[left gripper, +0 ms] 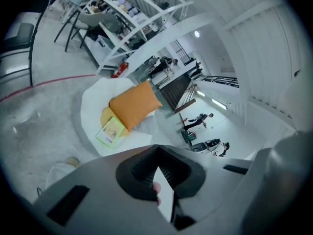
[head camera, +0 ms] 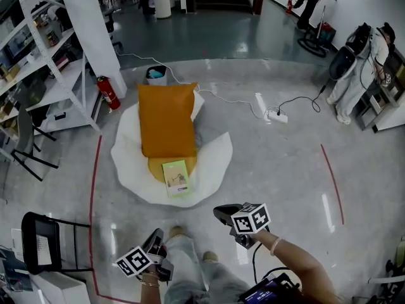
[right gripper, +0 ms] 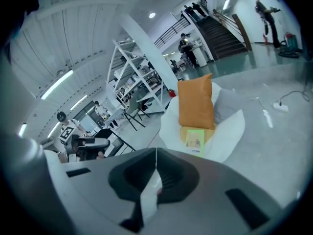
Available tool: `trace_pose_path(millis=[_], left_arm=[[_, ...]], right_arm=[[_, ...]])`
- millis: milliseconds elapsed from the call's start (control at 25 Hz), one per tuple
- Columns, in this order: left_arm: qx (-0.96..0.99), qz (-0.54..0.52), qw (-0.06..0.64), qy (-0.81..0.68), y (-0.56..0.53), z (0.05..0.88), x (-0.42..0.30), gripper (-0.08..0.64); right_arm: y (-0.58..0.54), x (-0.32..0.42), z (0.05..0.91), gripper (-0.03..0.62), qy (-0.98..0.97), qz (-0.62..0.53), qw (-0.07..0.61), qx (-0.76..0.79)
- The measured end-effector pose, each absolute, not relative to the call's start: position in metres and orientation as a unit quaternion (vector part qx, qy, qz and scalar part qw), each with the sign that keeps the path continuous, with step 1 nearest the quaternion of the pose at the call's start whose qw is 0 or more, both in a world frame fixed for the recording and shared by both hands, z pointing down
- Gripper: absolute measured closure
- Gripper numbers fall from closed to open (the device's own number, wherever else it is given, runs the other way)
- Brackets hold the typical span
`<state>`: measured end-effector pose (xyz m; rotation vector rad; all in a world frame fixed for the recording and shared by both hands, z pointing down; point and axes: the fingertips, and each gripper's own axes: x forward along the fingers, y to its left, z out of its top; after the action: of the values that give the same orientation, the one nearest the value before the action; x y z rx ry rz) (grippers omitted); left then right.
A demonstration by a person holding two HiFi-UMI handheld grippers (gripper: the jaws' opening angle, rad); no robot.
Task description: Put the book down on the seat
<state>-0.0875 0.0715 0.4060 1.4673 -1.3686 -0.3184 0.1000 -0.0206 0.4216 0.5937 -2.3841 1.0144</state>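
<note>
**A:** How are the hands held?

**B:** Both are low in front of the person's body. The left hand-held gripper (head camera: pixel 155 237) and the right hand-held gripper (head camera: pixel 223 213) point forward toward the seat (head camera: pixel 133 163) and tilt downward. The right one sits a little further forward than the left. In each gripper's own view the jaws are pressed together with nothing between them.

**A:** And the book?

**B:** The book (head camera: pixel 176 177) lies flat on the orange seat cushion (head camera: pixel 157 168), at its front edge. It is just below the upright orange back cushion (head camera: pixel 167 120). Its cover is pale green with a small picture in the middle. Neither gripper touches it, and both are well apart from it.

**A:** What else is around?

**B:** The seat is a wide, soft white shell resting on a grey polished floor (head camera: pixel 278 163). Behind it stand a small bin (head camera: pixel 155 75) and a red fire extinguisher (head camera: pixel 108 92) beside a white pillar (head camera: pixel 95 30). White shelves (head camera: pixel 44 62) run along the left. A black chair (head camera: pixel 41 242) stands near the left gripper. A power strip (head camera: pixel 276 115) with its cables lies to the right of the seat, and red tape (head camera: pixel 93 189) marks the floor.

**A:** What is between the grippers and the book?

**B:** Only the person's shoes (head camera: pixel 177 232) and a strip of floor.
</note>
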Motion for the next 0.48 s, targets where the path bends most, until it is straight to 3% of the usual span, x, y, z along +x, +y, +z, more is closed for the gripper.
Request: trace_pose_path(millis=[480], left_arm=[[0.680, -0.131, 0.485, -0.533, 0.098, 0.323, -0.050, 0.561]], right_arm=[[0.003, 0.135, 0.363, 0.575, -0.881, 0.379, 0.182, 0.218]])
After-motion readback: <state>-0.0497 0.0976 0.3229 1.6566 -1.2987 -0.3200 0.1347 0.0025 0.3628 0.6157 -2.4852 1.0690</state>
